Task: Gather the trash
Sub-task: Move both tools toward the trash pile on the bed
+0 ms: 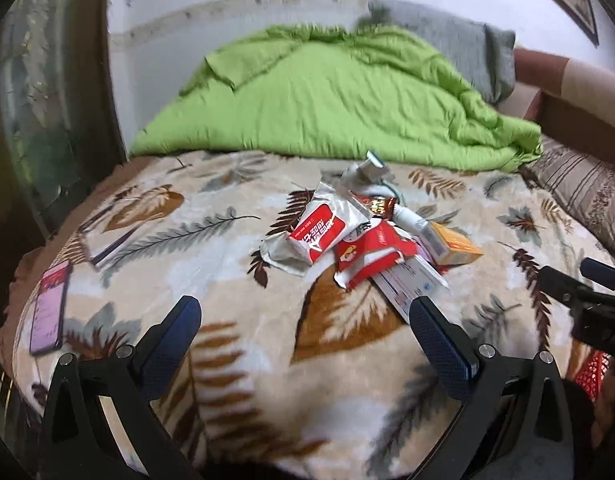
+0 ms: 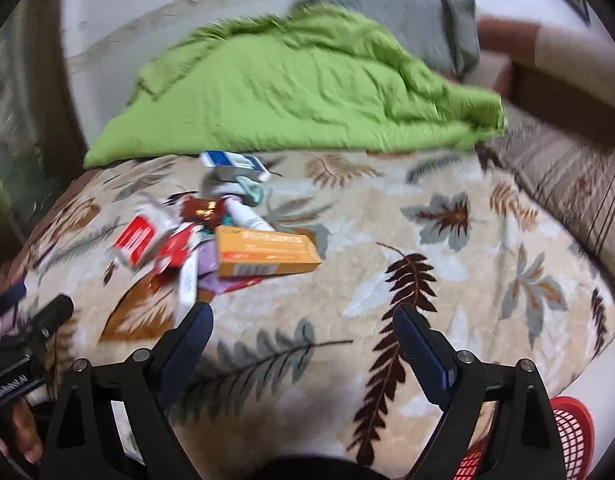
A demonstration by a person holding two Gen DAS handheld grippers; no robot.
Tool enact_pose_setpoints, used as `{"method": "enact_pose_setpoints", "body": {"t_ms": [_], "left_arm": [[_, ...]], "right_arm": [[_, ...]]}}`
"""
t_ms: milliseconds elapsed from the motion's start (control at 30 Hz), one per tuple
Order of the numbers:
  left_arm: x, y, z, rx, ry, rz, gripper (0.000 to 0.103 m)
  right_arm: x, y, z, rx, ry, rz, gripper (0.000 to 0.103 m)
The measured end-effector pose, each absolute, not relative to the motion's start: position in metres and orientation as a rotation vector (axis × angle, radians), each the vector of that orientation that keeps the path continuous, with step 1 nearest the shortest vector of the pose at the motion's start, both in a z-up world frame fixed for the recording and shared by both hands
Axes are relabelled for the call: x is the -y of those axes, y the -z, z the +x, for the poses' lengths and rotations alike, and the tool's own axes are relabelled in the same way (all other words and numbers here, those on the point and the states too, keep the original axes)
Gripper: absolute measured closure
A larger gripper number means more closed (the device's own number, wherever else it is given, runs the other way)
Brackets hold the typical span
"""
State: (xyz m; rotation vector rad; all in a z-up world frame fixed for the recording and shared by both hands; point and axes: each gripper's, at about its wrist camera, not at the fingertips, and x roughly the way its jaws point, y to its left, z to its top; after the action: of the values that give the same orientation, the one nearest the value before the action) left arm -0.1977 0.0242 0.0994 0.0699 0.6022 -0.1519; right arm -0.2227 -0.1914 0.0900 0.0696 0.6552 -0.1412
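Bed (image 1: 235, 360) covered with a beige leaf-print blanket; crumpled green quilt (image 1: 331, 96) piled at the far end, grey pillow (image 1: 459, 40) behind it against the wall. Trash pile (image 1: 371, 236) sits near the middle of the blanket, items overlapping: a red-and-white wrapper (image 1: 317, 234) on crinkled silver foil, a second red wrapper (image 1: 367, 258) just beside it, a long flat white box (image 1: 411, 284) under them, an orange carton (image 2: 263, 250) on the right edge of the heap, a white tube (image 2: 247, 216) and a dark brown snack wrapper (image 2: 205, 208) behind that, and a blue-and-white box (image 2: 233, 164) farthest back, close to the quilt. Left gripper (image 1: 303, 312) hovers above the blanket on the near side of the pile, jaws wide apart, nothing between them; its right finger overlaps the end of the long white box in view, contact uncertain. Right gripper (image 2: 303, 320) is over bare blanket to the right of the pile, jaws likewise spread and empty. A phone (image 1: 49, 308) with lit screen lies at the left edge of the bed, well apart from the trash. Red mesh basket (image 2: 571, 436) shows at the lower right, beside the bed. Right-wrist view is motion-blurred.
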Motion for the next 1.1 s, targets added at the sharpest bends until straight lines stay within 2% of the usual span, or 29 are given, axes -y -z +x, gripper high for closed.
{"method": "enact_pose_setpoints", "body": {"t_ms": [267,467,1100], "left_arm": [[-0.019,-0.110,-0.229,-0.471,0.121,0.104,0.000],[-0.014,-0.101,-0.223,-0.547,0.172,0.094,0.000],[-0.024,-0.086,-0.207,-0.609,0.126,0.049,0.000]], "right_arm": [[0.186,-0.095,-0.242,-0.567,0.160,0.047,0.010],[0.190,-0.091,-0.241,-0.578,0.167,0.066,0.010],[0.189,-0.088,-0.237,-0.597,0.156,0.054,0.010]]}}
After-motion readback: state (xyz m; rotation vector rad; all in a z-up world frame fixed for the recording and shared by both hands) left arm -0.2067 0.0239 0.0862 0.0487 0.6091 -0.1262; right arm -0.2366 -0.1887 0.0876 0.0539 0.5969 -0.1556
